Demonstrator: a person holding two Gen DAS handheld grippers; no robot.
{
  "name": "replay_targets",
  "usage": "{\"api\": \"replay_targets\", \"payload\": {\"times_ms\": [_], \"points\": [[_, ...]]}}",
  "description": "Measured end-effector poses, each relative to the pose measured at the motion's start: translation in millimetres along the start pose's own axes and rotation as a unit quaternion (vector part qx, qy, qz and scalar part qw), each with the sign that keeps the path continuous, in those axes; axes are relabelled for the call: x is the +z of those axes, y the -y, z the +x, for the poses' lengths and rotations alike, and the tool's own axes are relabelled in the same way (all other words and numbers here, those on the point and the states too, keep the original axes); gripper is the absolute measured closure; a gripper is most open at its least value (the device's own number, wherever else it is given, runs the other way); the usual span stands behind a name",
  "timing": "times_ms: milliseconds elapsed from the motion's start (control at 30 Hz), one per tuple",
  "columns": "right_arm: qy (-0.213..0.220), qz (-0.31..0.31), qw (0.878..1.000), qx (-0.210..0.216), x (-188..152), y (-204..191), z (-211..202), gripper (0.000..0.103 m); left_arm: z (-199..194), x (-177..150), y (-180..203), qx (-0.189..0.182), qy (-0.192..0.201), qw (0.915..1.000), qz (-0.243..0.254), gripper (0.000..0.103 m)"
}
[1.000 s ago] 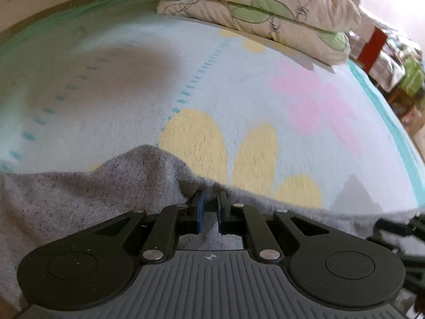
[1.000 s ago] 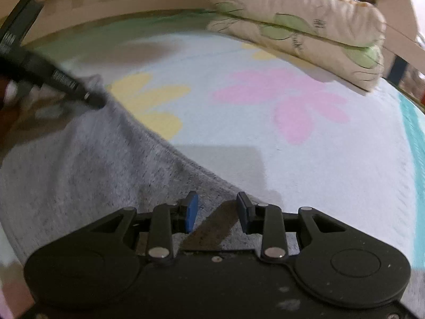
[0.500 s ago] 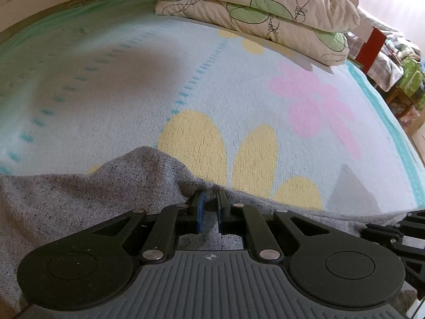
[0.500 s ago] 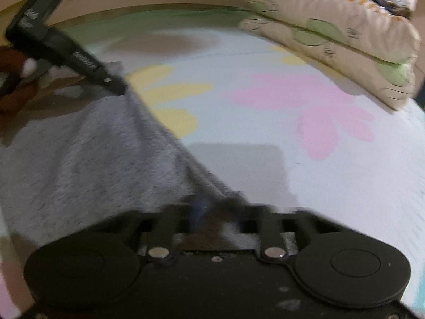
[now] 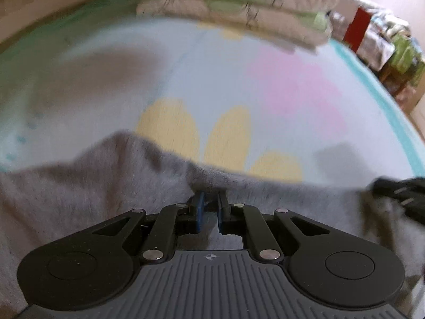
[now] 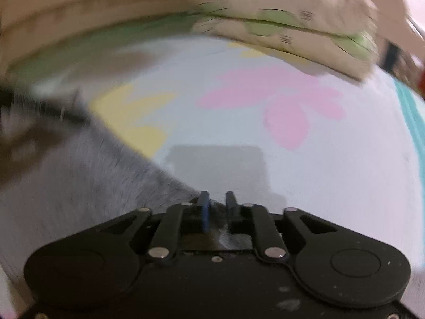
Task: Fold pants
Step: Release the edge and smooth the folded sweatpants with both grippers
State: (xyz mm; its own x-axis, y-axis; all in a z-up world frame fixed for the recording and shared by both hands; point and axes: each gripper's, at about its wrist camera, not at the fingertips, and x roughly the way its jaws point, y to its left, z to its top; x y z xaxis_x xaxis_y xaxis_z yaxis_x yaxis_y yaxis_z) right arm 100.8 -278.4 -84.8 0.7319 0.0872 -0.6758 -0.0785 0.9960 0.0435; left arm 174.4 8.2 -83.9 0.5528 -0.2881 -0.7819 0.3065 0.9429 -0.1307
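Grey pants [image 5: 79,186] lie across the near part of a flowered bed blanket [image 5: 239,85]. My left gripper [image 5: 209,196] is shut on a raised fold of their far edge. In the right wrist view the pants [image 6: 79,180] run in from the left, and their edge is bunched between the fingers of my right gripper [image 6: 217,199]. Its jaws are opening slightly, with the cloth still pinched between the pads. Each gripper shows blurred in the other's view: the right gripper [image 5: 398,194] at the right edge, the left gripper [image 6: 39,106] at the far left.
Two stacked leaf-print pillows [image 5: 239,2] lie at the head of the bed, seen also as pillows [image 6: 292,26]. A wooden headboard [image 6: 79,8] runs behind. Cluttered furniture [image 5: 385,45] stands past the bed's right edge.
My right gripper, open a second ago, has come together on the pants' edge. The left gripper kept its grip. Both views have shifted and are now blurred by motion.
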Motion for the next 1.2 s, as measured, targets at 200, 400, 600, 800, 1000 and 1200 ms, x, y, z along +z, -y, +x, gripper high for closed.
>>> {"api": "replay_targets", "payload": {"times_ms": [200, 400, 600, 800, 1000, 1200], "points": [[-0.007, 0.123, 0.99, -0.071, -29.0, 56.9, -58.5, 0.084, -8.3, 7.4, 6.6, 0.022, 0.0, 0.9998, -0.002, 0.093], [-0.047, 0.207, 0.962, -0.171, -66.6, 112.9, -112.1, 0.078, -33.0, -9.6, 52.7, -0.009, 0.026, 0.9994, 0.02, 0.093], [-0.079, 0.299, 0.923, -0.228, -98.3, 144.7, -144.5, 0.069, -41.2, -36.0, 113.6, -0.075, 0.013, 0.9951, 0.063, 0.093], [-0.078, 0.367, 0.901, -0.217, -128.4, 156.2, -141.4, 0.064, -38.8, -56.6, 152.5, -0.105, -0.008, 0.9882, 0.111, 0.093], [-0.059, 0.393, 0.892, -0.215, -130.8, 160.8, -151.4, 0.062, -47.2, -70.7, 160.1, -0.107, -0.007, 0.9859, 0.129, 0.092], [-0.011, 0.398, 0.89, -0.221, -130.6, 165.8, -171.5, 0.062, -42.4, -81.7, 163.6, -0.108, -0.023, 0.9853, 0.131, 0.092]]}}
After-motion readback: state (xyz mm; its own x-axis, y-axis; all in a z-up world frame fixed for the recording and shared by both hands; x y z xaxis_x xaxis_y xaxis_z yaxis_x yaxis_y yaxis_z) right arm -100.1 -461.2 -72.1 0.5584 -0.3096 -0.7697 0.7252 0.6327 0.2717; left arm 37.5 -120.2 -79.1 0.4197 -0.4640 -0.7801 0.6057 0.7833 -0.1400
